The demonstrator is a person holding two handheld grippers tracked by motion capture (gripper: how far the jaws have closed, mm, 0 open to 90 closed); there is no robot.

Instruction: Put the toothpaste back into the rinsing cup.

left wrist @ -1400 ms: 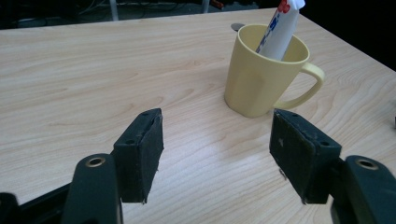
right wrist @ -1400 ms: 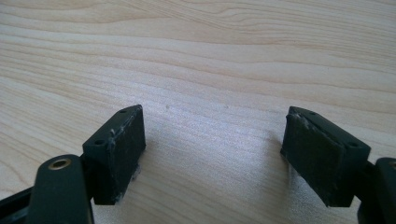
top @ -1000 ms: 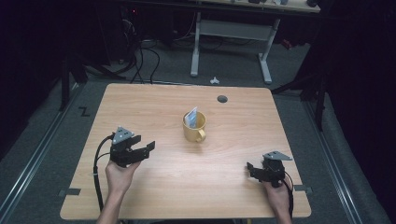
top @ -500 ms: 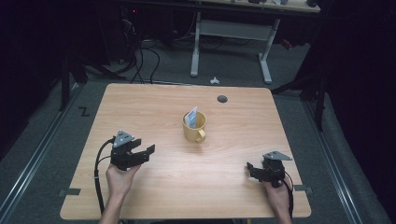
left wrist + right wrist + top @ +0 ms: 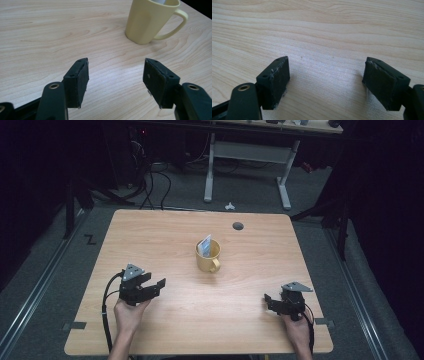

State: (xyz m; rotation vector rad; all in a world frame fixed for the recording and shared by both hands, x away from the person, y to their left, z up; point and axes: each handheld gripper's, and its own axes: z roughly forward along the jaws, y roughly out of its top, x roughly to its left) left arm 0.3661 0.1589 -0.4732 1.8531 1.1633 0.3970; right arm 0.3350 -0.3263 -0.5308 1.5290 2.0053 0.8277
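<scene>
near the middle of the wooden table (image 5: 165,235) we see a yellow mug (image 5: 207,257), standing upright with its handle turned toward our side of the table. a pale, bluish-white packet (image 5: 204,244) sticks up out of it, leaning against the rim on the left. behind the mug, toward the far edge, a dark round grommet hole (image 5: 238,226) sits in the tabletop.

our left gripper (image 5: 154,288) hovers low over the near left part of the table, held in the left hand (image 5: 129,312), its jaws pointing to the right and toward the mug but well apart from it. its jaws stand apart with bare wood between them, and they have just been closing a little with nothing in the gap. in the left gripper view the mug (image 5: 149,20) stands ahead and to the right of the two black pads (image 5: 82,82), its handle pointing right; no pad touches it.

our right gripper (image 5: 270,302) rests near the near right corner, held in the right hand (image 5: 299,332), pointing left. its jaws are also apart, and in the right gripper view the black pads (image 5: 277,82) have plain wood grain between them. a black cable (image 5: 105,320) trails from the left gripper back along the forearm.
</scene>
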